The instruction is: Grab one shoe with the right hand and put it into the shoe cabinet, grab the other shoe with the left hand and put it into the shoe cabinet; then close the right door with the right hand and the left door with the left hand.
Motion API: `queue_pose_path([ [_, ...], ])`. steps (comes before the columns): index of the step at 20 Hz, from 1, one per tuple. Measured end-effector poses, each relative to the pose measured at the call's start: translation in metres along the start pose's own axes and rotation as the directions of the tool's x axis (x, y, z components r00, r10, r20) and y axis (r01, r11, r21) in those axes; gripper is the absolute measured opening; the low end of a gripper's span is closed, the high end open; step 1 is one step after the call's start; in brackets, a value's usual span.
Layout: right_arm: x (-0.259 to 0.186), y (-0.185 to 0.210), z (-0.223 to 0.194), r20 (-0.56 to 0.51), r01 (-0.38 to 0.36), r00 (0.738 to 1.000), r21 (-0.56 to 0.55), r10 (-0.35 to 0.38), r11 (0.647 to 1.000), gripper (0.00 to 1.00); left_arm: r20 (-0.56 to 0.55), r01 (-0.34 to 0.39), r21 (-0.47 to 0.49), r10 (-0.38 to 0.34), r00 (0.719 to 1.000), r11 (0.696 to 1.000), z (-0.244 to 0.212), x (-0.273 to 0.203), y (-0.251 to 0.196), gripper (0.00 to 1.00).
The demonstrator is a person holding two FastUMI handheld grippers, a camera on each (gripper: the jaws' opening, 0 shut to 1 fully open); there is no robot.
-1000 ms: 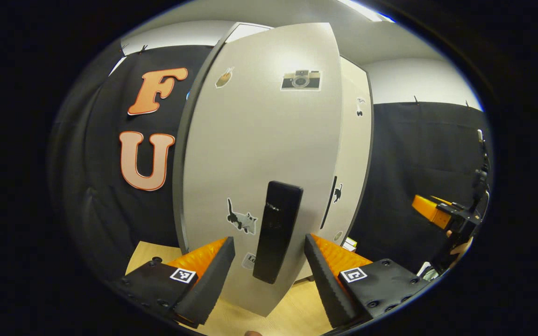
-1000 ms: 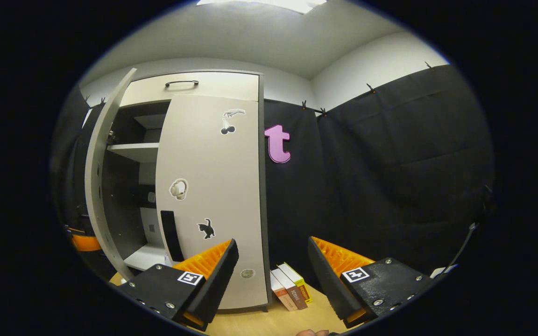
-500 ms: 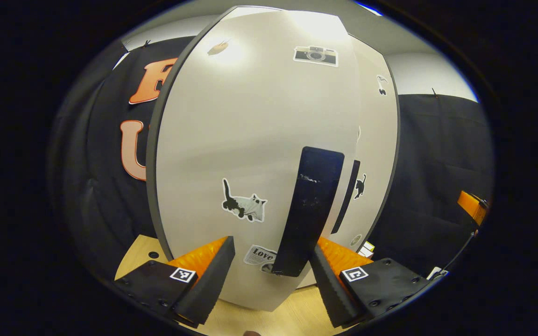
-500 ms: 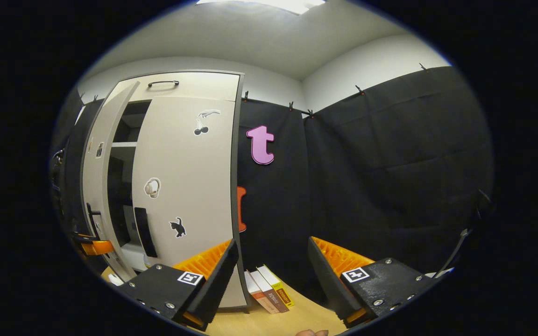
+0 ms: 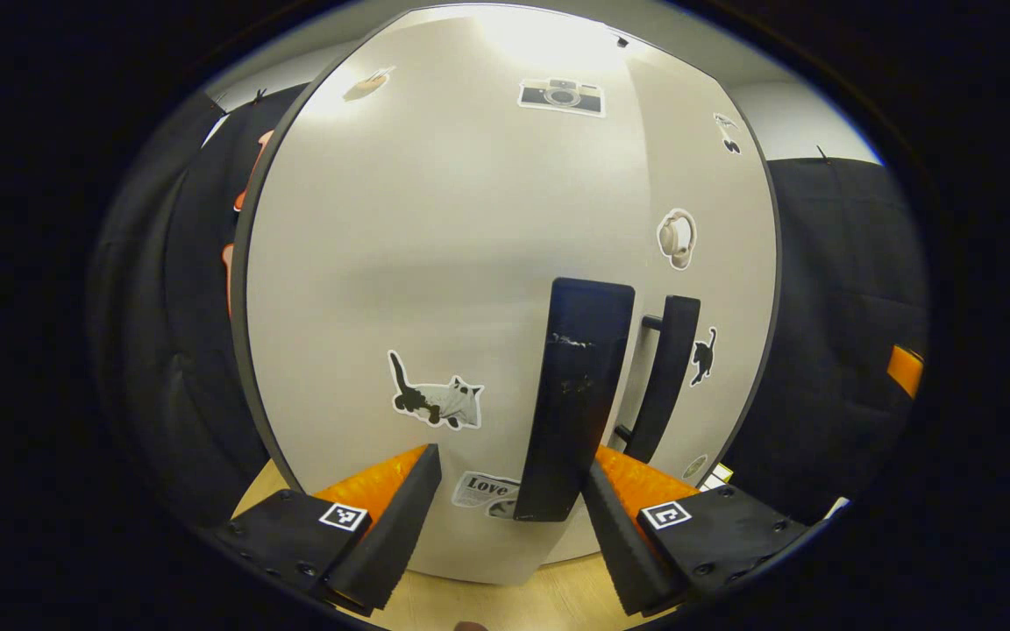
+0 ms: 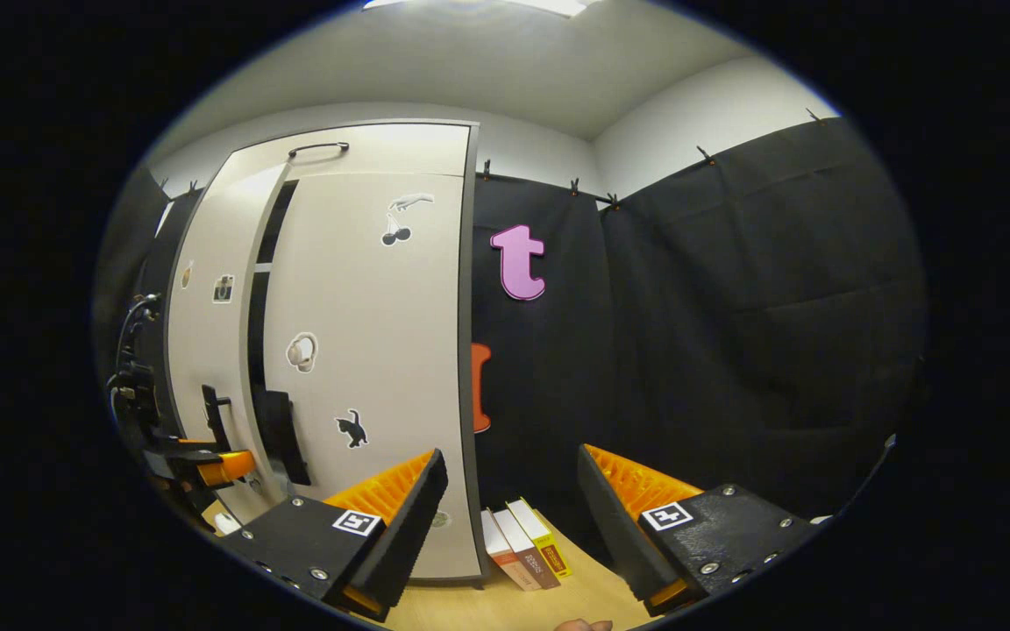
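Meanwhile the left door (image 5: 470, 263) had swung almost shut against the right door (image 6: 365, 350), pushed by the open left tongs (image 5: 509, 517); the right tongs (image 6: 509, 517) hung open, empty

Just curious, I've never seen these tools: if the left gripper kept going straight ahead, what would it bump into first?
Probably the left door, just beside its black handle. The left gripper is open and points right at the door.

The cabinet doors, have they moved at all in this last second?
Yes. The left door has swung nearly shut, pushed by the open left gripper at its handle; only a narrow dark gap remains. The right door stayed closed, and the right gripper stayed open, gripping nothing.
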State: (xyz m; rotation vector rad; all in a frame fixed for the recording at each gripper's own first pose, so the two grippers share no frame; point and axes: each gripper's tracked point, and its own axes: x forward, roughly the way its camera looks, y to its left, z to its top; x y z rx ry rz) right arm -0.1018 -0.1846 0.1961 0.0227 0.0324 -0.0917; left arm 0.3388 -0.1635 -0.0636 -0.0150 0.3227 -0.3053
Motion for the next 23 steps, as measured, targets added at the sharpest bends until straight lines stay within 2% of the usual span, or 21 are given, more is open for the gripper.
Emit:
queue_pose_path([
  [5, 0.009, 0.017, 0.021, 0.002, -0.071, 0.997, -0.01, 0.071, 0.997, 0.92, -0.028, -0.046, 0.008, 0.046, 0.999, 0.999, 0.007, 0.001, -0.004, 0.98],
  [8, 0.008, 0.033, 0.037, 0.003, -0.14, 0.99, 0.009, 0.14, 0.99, 0.92, -0.023, -0.064, -0.001, 0.064, 0.998, 0.998, 0.021, -0.037, -0.003, 0.98],
  [14, -0.001, 0.062, 0.079, 0.044, -0.263, 0.964, 0.005, 0.262, 0.965, 0.92, 0.084, -0.102, -0.015, 0.103, 0.991, 0.995, 0.095, -0.115, 0.021, 0.98],
  [17, -0.012, 0.075, 0.1, 0.064, -0.326, 0.944, 0.011, 0.325, 0.945, 0.92, 0.156, -0.144, -0.015, 0.145, 0.977, 0.989, 0.133, -0.153, 0.043, 0.97],
  [23, -0.028, 0.075, 0.135, 0.109, -0.377, 0.921, -0.009, 0.375, 0.926, 0.92, 0.306, -0.247, 0.013, 0.231, 0.924, 0.969, 0.196, -0.236, 0.078, 0.97],
])
